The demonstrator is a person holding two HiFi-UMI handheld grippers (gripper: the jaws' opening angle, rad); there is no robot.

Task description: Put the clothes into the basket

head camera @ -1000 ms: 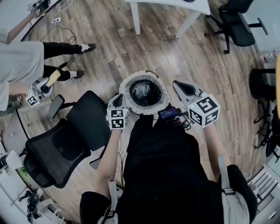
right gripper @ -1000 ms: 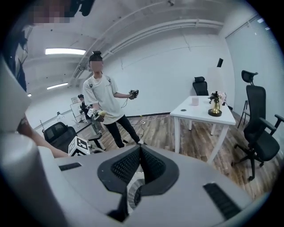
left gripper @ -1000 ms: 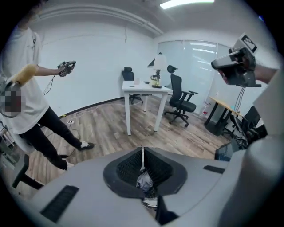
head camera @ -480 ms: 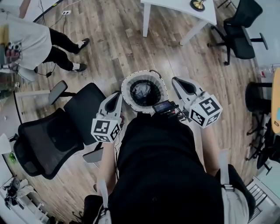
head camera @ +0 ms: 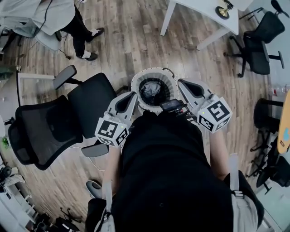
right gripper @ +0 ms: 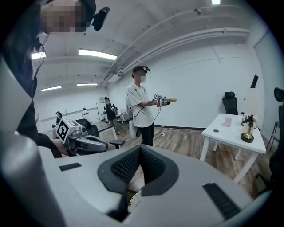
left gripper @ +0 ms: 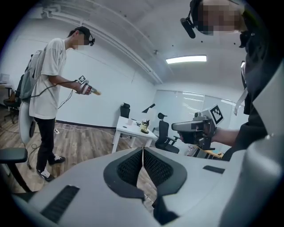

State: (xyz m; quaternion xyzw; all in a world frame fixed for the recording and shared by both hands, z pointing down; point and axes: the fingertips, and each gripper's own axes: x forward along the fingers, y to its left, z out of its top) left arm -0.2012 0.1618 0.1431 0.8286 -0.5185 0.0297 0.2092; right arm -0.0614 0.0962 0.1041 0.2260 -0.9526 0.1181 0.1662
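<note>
— Two questions: what fills the room, and where are the clothes?

— Wooden floor [head camera: 136,41] all round. The biggest thing on it is a black office chair [head camera: 68,122] at the left of the head view. Next is a white table [head camera: 199,13] at the top, with another black chair [head camera: 258,45] to its right. A second person [head camera: 50,13] stands at the top left.

— And the basket?

— The basket [head camera: 138,81] stands upright on the floor just ahead of the wearer, between the office chair and the table. Its mouth faces straight up. From above it is round, so it has no long axis to name.

— The clothes?

— The clothes [head camera: 153,90] are a grey crumpled bundle lying down inside the basket, in its dark hollow. I can't make out a long side on the bundle.

— The grippers?

— In the head view the left gripper [head camera: 132,95] is at the basket's lower left edge and the right gripper [head camera: 181,82] is at its right edge. Both point up the picture and lean inward toward the basket. The left marker cube [head camera: 112,132] and the right marker cube [head camera: 214,114] sit nearer the body.

— Jaws?

— Each gripper's own view shows its black pads [left gripper: 128,166] pressed together at the tips with nothing between them. In the head view the clothes lie in the basket between the two sets of tips, apart from both.
</note>
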